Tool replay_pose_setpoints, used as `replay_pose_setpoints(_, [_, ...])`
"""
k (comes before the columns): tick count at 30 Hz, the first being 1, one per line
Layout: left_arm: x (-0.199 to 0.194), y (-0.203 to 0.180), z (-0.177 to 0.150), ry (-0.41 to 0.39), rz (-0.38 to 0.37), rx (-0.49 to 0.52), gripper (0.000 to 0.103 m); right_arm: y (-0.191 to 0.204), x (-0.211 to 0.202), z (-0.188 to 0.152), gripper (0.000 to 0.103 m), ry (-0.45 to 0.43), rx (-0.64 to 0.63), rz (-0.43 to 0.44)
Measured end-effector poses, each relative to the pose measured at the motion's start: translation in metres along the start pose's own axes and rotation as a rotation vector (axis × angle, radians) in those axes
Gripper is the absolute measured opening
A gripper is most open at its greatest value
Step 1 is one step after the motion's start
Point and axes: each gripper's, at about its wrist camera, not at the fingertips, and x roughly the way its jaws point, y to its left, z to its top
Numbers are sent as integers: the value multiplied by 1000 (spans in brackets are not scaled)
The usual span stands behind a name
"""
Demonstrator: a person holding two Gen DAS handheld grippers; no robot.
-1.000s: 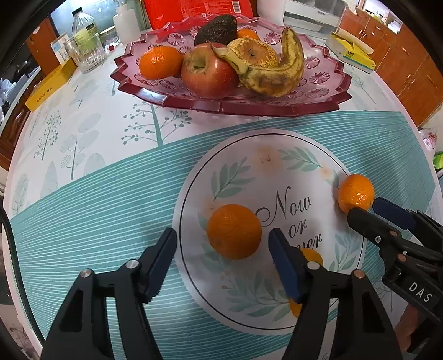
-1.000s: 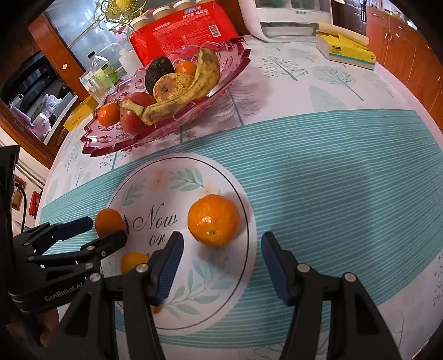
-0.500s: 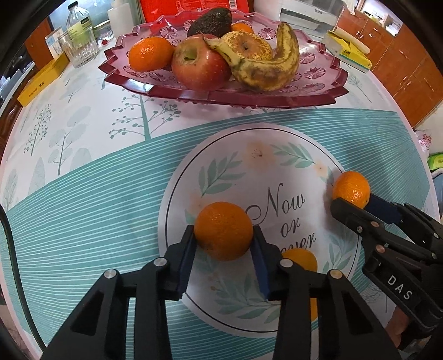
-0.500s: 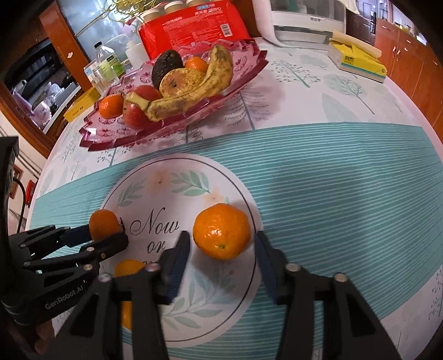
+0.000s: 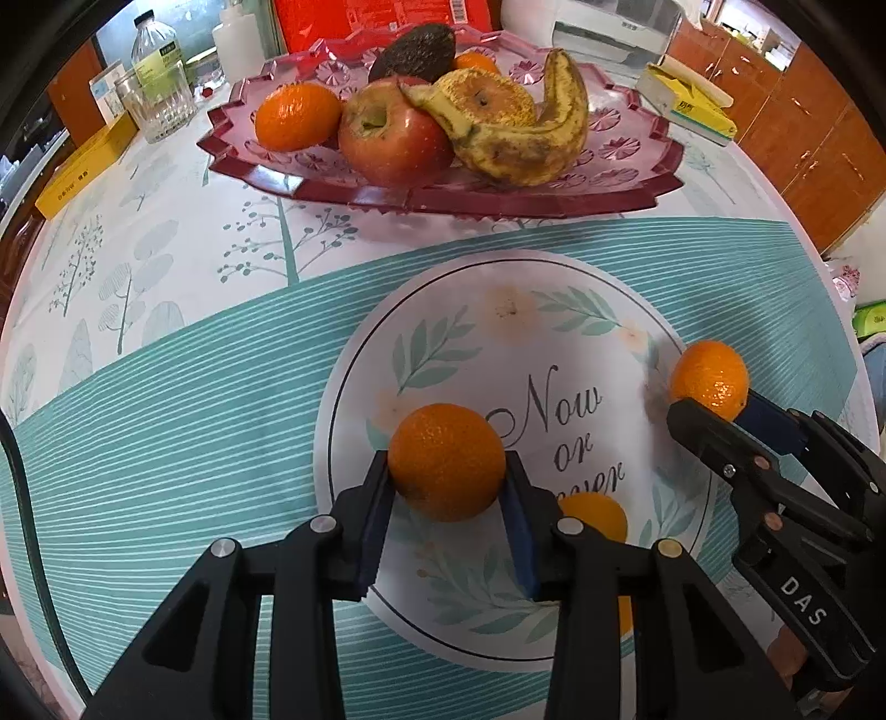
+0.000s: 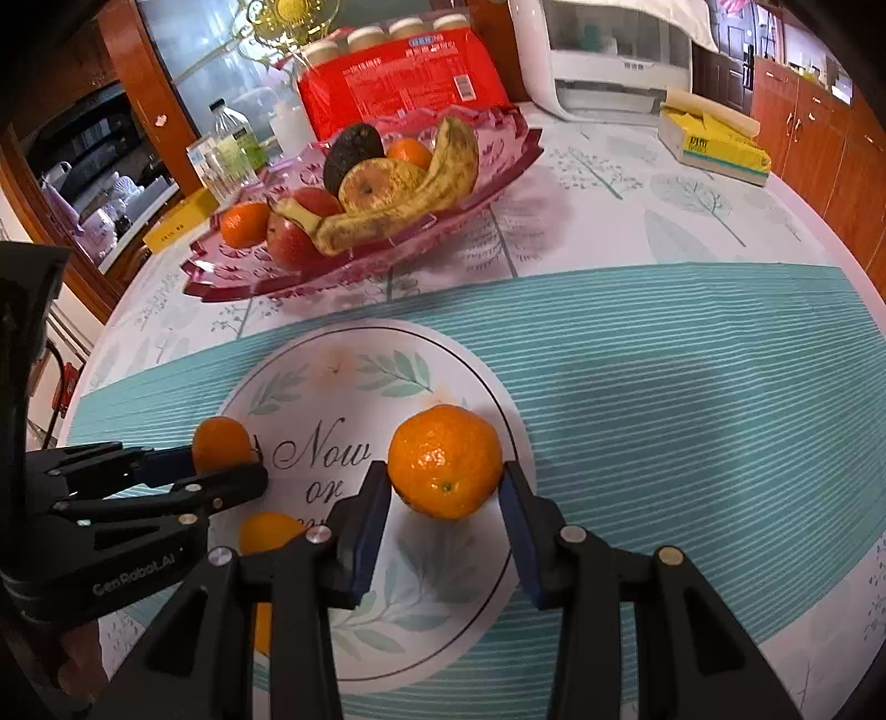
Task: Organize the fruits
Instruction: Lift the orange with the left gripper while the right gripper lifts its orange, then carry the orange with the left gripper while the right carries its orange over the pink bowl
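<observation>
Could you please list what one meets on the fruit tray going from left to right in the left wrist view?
Tangerine → apple → banana, all on the red tray; the avocado and the fruits behind overlap, so I leave them out.

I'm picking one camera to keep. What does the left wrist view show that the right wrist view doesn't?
Only the left wrist: the DAS lettering on the right tongs. Only the right wrist: jar lids behind the red pack, and the GenRobot lettering on the left tongs. Both: the pink tray, the left-held orange, the right-held orange, and a third orange loose on the mat.
</observation>
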Motion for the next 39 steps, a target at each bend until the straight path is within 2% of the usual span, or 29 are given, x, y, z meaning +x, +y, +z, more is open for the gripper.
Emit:
replay_pose_setpoints(8, [-29, -7, -2, -74, -7, 31, 36, 0, -25, 0, 41, -75, 15, 32])
replay_pose_setpoints(19, [-95, -9, 14, -194, -47, 42, 36, 8, -71, 16, 41, -162, 21, 63])
replay_pose_setpoints(31, [-174, 4, 73, -335, -6, 47, 36, 22, -132, 82, 41, -289, -32, 136])
replay_pose_setpoints(39, [-200, 15, 123, -403, 62, 43, 36, 25, -150, 138, 40, -354, -92, 112])
